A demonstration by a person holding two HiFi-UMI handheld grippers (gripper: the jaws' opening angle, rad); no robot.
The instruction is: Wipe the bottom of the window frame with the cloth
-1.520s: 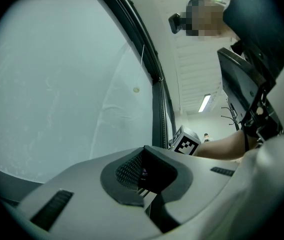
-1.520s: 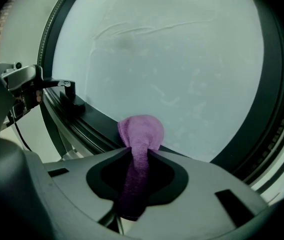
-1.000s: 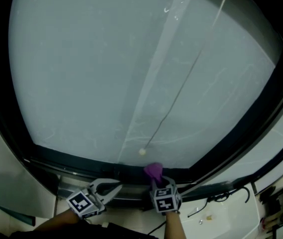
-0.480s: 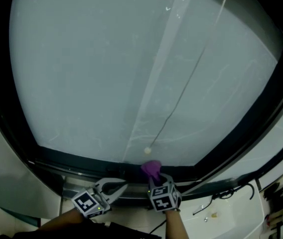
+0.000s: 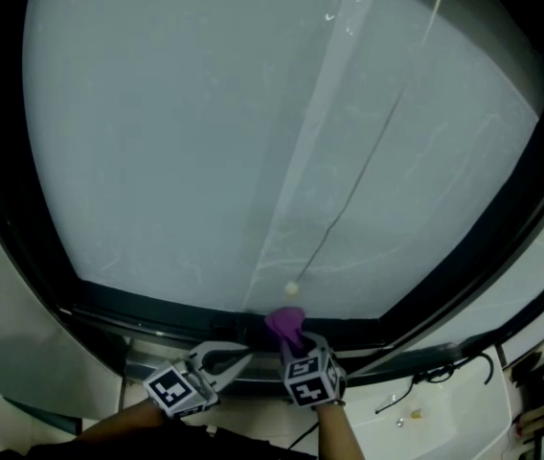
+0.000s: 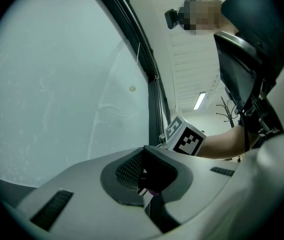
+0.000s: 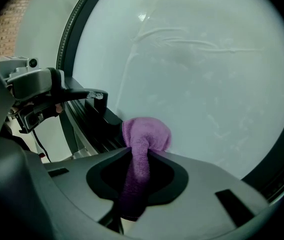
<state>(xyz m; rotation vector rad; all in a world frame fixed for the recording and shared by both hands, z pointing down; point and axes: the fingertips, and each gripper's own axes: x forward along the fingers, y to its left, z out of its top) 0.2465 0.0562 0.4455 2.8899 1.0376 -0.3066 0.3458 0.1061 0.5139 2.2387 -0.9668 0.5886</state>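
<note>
Our right hand-held gripper clamps the cloth, bulging forward to rub the window frame; left hand-held gripper closed, idle.

cloth: purple | window frame: black | glass: pale grey | marker cube: black-white squares

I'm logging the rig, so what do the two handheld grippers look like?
The left gripper and right gripper both have pale grey plastic bodies with curved jaws and dark ribbed pads. Each carries a white cube with black square markers. No sleeves cover the forearms.
</note>
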